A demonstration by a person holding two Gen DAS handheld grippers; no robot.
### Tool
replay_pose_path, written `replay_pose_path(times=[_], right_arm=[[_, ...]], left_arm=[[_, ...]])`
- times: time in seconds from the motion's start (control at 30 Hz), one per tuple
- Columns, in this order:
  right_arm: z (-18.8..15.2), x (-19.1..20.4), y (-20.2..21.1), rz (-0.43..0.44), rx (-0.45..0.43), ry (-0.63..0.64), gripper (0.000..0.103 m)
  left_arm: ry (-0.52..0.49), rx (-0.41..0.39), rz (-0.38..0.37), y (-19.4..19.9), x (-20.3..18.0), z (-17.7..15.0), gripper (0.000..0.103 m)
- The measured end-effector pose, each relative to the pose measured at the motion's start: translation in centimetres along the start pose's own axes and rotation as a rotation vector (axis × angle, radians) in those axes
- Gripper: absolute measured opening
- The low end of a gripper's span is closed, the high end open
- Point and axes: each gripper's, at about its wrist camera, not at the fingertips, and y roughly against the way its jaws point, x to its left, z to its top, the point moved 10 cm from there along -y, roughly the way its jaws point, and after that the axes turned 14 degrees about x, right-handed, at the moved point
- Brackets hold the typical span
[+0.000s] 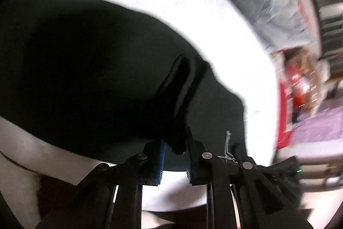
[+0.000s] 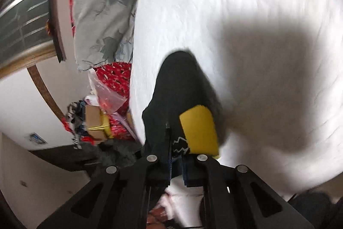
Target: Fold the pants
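A white textured bed sheet fills most of both views, bright in the upper half of each frame. On it in the left wrist view, the black fabric pants spread across the left and centre of the frame, a raised fold running toward the lower middle. A grey leaf-patterned quilt lies along the sheet's edge, at the upper left of the right wrist view and the upper right of the left wrist view. Below it, at centre left of the right wrist view, sits a blurred heap of red patterned cloth, clear plastic bags and cardboard boxes.

The left tool, at the bottom centre of its frame, has its blue-padded fingers drawn close, pinching a bunched edge of the pants. The right tool, at the bottom centre of its frame, is clamped on another part of the pants, which stands up from it, beside a yellow rectangular label and white stitching.
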Motion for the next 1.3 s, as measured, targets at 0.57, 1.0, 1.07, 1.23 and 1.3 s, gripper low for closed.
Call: replay_pose_path(times=[0.57, 1.0, 1.07, 1.23, 1.3], right_arm=[[-0.5, 3.5, 2.3, -0.111, 0.021, 0.214, 0.037], [-1.1, 3.8, 5.4, -0.024, -0.016, 0.185, 0.054], [-0.4, 4.5, 4.0, -0.055, -0.021, 0.235, 0.057], [1.3, 0.8, 1.0, -0.176, -0.022, 0.216, 0.045], [2.0, -1.2, 0.8, -0.207, -0.032, 0.201, 0.023]], left_arm=[[-0.133, -0.098, 0.009, 6.8, -4.3, -3.3, 0.04], [-0.137, -0.113, -0.046, 8.6, -3.9, -5.4, 0.058], [-0.169, -0.106, -0.024, 7.4, -4.8, -4.9, 0.057], [-0.117, -0.024, 0.049, 2.2, -3.1, -2.4, 0.054], [-0.111, -0.033, 0.042, 1.8, -2.1, -1.6, 0.05]])
